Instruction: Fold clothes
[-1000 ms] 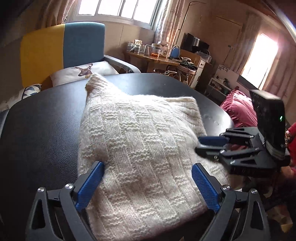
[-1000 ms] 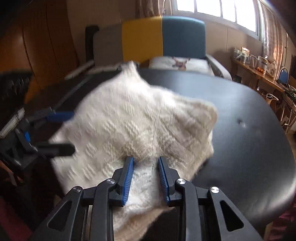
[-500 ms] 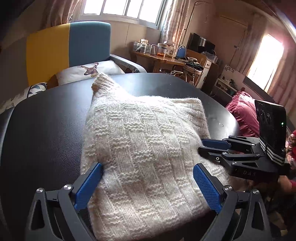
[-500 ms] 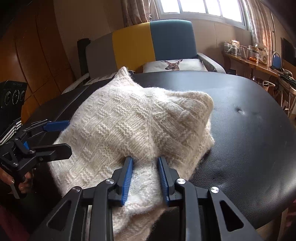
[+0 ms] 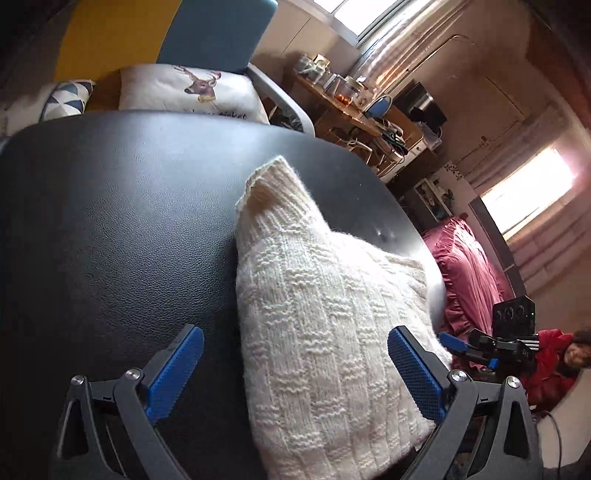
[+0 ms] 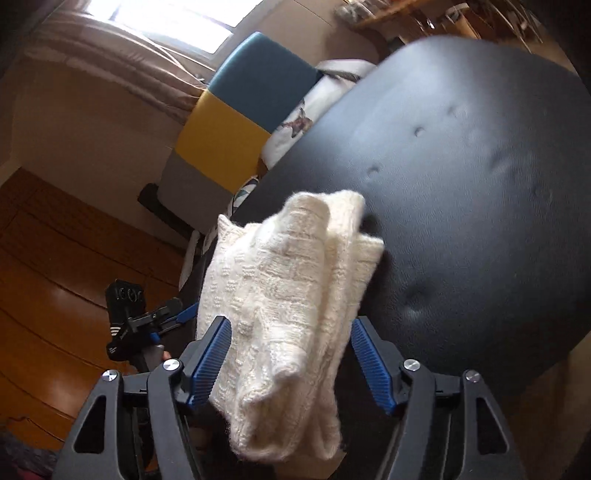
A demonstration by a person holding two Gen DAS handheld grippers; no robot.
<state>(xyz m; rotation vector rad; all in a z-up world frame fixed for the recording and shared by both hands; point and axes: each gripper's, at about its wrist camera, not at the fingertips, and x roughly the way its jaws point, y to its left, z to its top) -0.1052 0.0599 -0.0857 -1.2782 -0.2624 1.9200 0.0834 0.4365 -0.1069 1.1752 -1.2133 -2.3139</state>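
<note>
Now both tongs (image 5: 295,363) (image 6: 290,354) gape wide around the sweater (image 5: 325,332).

One cream sweater (image 5: 325,332) lay on one black table (image 5: 110,221). Two grippers were in view: the left (image 5: 295,373) and the right (image 6: 291,360), each with two blue pads. Behind the table stood one chair (image 5: 214,33) carrying two cushions, one with a deer print (image 5: 192,90) and one with triangles (image 5: 62,99). One person in red (image 5: 554,354) showed at the right edge. One pink bedspread (image 5: 469,273) lay beyond.
</note>
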